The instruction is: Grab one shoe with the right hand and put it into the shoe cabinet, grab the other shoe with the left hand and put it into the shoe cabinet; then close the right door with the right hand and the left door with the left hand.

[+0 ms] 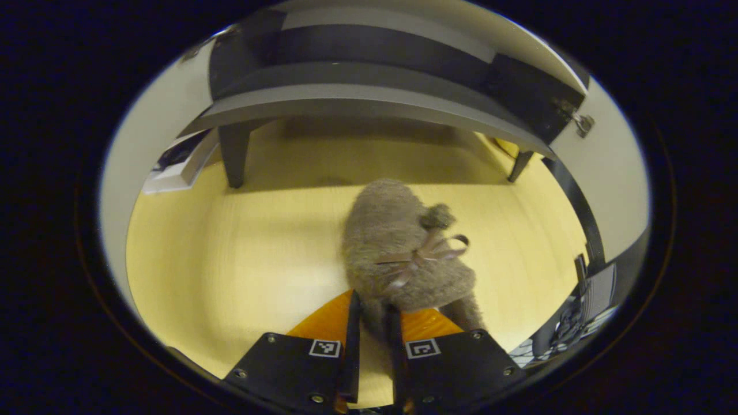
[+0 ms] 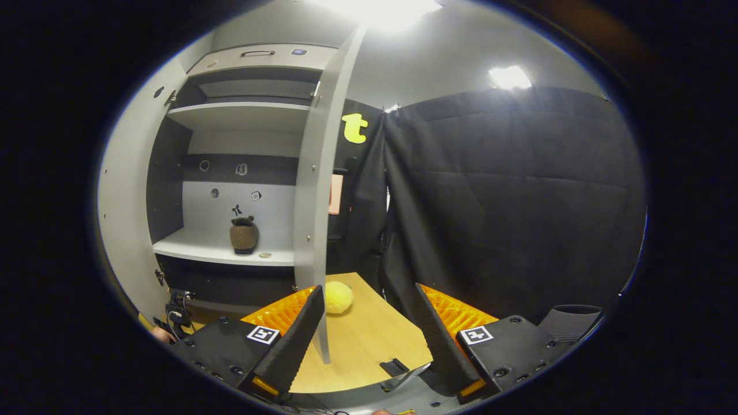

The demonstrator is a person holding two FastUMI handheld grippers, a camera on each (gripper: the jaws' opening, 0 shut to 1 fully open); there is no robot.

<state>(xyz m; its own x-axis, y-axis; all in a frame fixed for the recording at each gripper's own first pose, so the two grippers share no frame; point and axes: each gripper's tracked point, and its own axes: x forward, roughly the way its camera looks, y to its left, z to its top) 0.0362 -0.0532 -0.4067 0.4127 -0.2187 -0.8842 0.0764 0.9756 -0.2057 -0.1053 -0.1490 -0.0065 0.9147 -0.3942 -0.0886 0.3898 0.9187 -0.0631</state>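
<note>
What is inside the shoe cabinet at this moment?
One brown fuzzy shoe stands on the cabinet's lower white shelf, beside a small round thing. The upper shelf looks bare, but its top is hidden from this low angle.

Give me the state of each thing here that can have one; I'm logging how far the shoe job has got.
Left gripper: jaws shut on the fuzzy shoe's heel.
Fuzzy shoe: on the floor, bow tied.
Right gripper: jaws open, holding nothing.
Brown shoe: already standing on the cabinet shelf.
Right door: open, seen edge on.
Shoe cabinet: open.
</note>
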